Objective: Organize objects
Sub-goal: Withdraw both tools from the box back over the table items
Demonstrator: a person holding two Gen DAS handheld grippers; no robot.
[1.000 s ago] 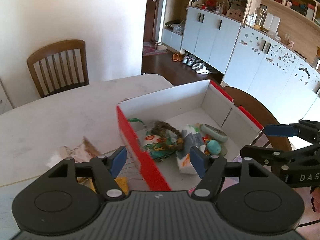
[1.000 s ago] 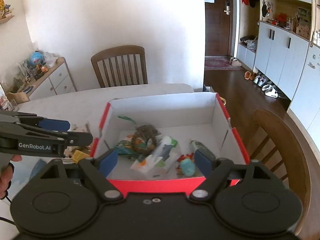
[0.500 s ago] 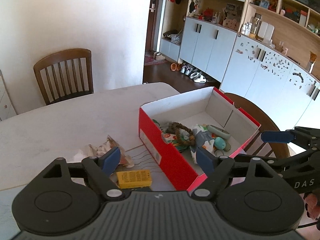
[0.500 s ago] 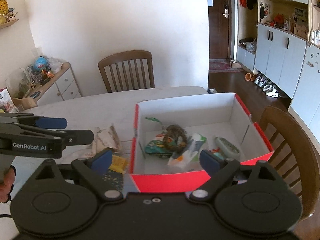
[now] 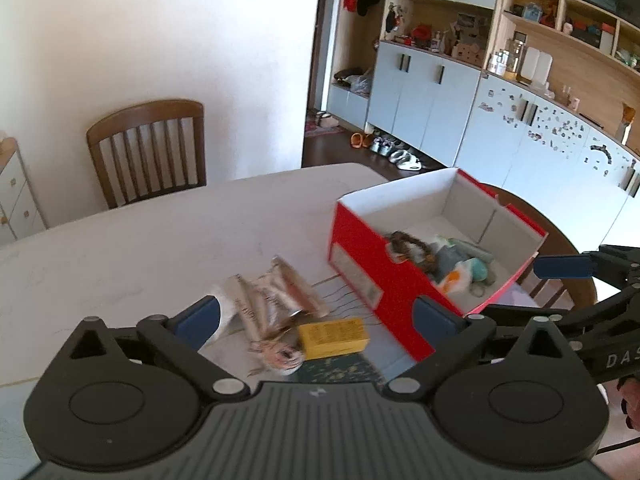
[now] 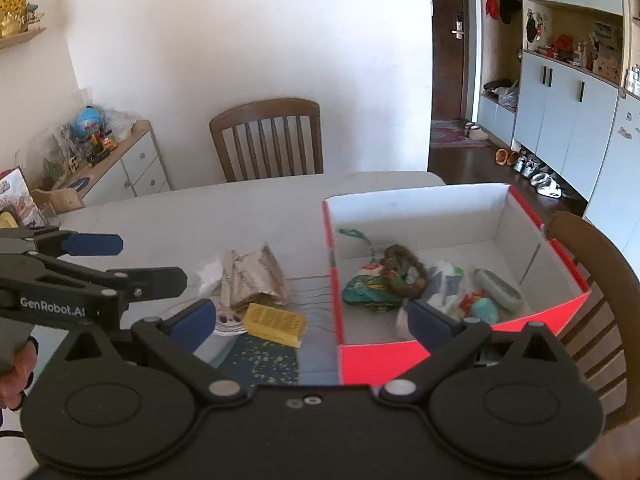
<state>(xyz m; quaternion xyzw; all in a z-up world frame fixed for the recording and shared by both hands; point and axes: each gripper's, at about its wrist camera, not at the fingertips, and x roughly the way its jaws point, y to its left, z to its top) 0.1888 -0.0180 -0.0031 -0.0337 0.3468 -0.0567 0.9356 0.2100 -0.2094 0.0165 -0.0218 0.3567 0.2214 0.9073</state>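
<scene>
A red box (image 6: 460, 354) with a white inside sits on the pale table (image 5: 168, 240), holding a brown braided ring (image 6: 404, 270), a green packet (image 6: 366, 292), a teal toy (image 6: 485, 309) and what looks like a crumpled plastic bag (image 6: 448, 280), though blur makes that uncertain. Just left of the box lie a yellow packet (image 5: 333, 336) and crinkled wrappers (image 5: 272, 296), apart from it. The left gripper (image 5: 316, 318) and right gripper (image 6: 306, 318) both hang above the table's near edge; their jaws have just been opening and stand wide with nothing gripped between them. A wooden chair (image 5: 150, 148) stands at the far side.
</scene>
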